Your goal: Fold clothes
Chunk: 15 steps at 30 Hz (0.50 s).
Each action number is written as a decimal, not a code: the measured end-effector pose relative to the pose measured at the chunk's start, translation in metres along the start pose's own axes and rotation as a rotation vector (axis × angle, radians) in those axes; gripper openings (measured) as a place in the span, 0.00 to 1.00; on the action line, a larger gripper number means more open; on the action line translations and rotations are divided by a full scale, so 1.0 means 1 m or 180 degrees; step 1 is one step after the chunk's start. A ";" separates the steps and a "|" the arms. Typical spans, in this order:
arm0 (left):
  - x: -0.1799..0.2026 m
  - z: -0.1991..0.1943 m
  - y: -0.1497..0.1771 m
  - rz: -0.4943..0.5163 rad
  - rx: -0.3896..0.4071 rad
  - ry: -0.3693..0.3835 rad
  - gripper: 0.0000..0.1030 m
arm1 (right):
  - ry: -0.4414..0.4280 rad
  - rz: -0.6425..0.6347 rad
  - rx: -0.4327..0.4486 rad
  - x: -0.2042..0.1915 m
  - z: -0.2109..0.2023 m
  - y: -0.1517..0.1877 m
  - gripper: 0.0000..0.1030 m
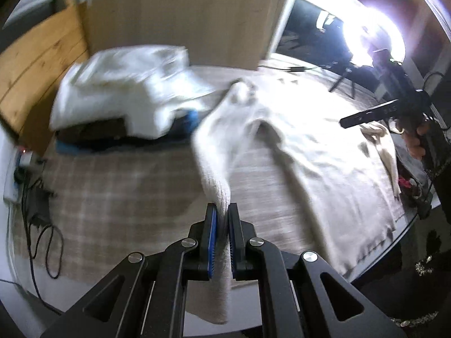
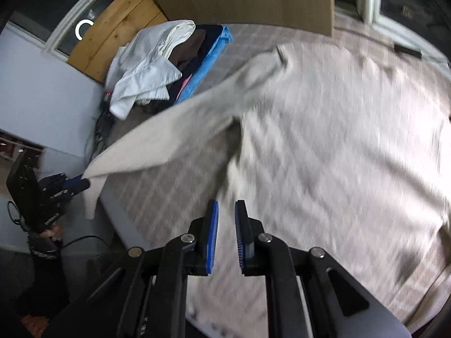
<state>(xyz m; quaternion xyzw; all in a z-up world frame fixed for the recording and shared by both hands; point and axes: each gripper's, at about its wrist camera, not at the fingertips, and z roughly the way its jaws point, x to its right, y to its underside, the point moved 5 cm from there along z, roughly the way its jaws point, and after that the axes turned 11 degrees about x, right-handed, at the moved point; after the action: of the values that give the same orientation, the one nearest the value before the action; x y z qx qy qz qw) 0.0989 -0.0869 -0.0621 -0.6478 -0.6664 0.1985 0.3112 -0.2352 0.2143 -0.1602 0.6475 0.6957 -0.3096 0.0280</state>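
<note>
A cream sweater (image 1: 310, 140) lies spread on the plaid bed cover (image 1: 112, 197). Its left sleeve (image 1: 214, 146) is lifted off the bed and stretched taut, and my left gripper (image 1: 222, 208) is shut on the cuff, whose end hangs below the pads. In the right wrist view the same sleeve (image 2: 169, 135) runs from the sweater's body (image 2: 338, 155) down to my left gripper (image 2: 84, 183). My right gripper (image 2: 226, 205) hovers above the sweater's lower part, its jaws drawn in to a narrow slit with nothing between them. A hand holds that right gripper (image 1: 345, 122) over the sweater's far side.
A heap of white clothing (image 1: 121, 90) tops dark and blue items at the bed's head, by a wooden board (image 1: 36, 64) and a tall brown panel (image 1: 180, 14). Cables (image 1: 36, 197) trail beside the bed. A bright lamp (image 1: 372, 28) glares near a tripod.
</note>
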 end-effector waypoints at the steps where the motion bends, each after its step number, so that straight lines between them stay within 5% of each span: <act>1: 0.018 0.000 -0.003 0.0066 0.0018 0.0008 0.07 | -0.0017 0.0000 0.0024 0.007 -0.009 0.005 0.12; 9: 0.223 0.044 0.012 0.0983 -0.0241 0.0443 0.07 | -0.0080 -0.0034 0.0226 0.071 -0.053 0.004 0.27; 12: 0.267 0.087 0.062 0.1321 -0.0750 0.0370 0.07 | -0.0132 -0.0145 0.0238 0.080 -0.027 -0.028 0.27; 15: 0.266 0.110 0.086 0.1235 -0.1013 0.0155 0.07 | -0.0146 -0.0215 0.0175 0.081 0.015 -0.067 0.27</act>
<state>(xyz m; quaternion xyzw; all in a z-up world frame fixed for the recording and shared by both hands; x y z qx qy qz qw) 0.0973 0.1980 -0.1581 -0.8091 -0.5447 0.1314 0.1774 -0.3149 0.2810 -0.1811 0.6169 0.7076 -0.3442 0.0157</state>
